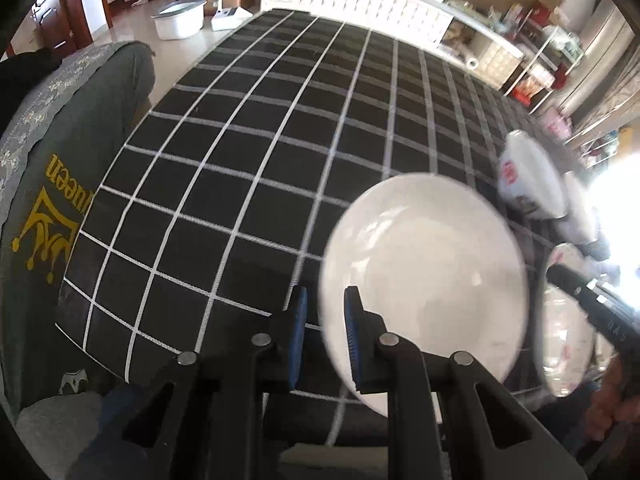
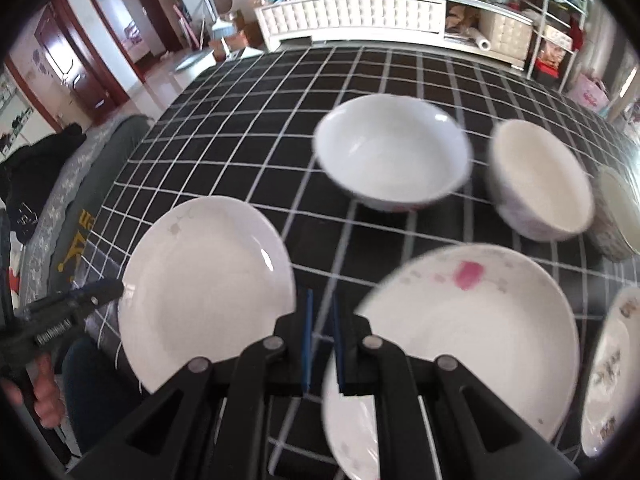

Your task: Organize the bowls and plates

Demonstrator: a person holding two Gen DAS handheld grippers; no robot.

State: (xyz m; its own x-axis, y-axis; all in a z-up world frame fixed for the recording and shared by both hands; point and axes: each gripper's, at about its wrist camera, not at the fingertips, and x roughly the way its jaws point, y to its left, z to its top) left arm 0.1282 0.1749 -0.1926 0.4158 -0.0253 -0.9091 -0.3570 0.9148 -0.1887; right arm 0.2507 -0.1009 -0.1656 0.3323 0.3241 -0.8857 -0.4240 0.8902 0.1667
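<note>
My left gripper (image 1: 326,296) is shut on the rim of a plain white plate (image 1: 424,280), held a little above the black checked tablecloth (image 1: 248,160). From the right wrist view the same plate (image 2: 208,280) hangs at the left, with the left gripper (image 2: 116,290) clamped on its edge. My right gripper (image 2: 322,300) is shut on the near rim of a white plate with a pink mark (image 2: 472,320). From the left wrist view that plate (image 1: 568,332) and the right gripper (image 1: 554,272) sit at the far right. Beyond them stand a white bowl (image 2: 392,152) and a second bowl (image 2: 540,176).
A third bowl (image 2: 618,208) and a patterned plate (image 2: 612,368) are cut off at the right edge. A chair with a grey cover (image 1: 80,140) stands at the table's left side. A white cabinet (image 2: 352,16) lines the far wall. A person's hand (image 2: 44,392) grips the left tool.
</note>
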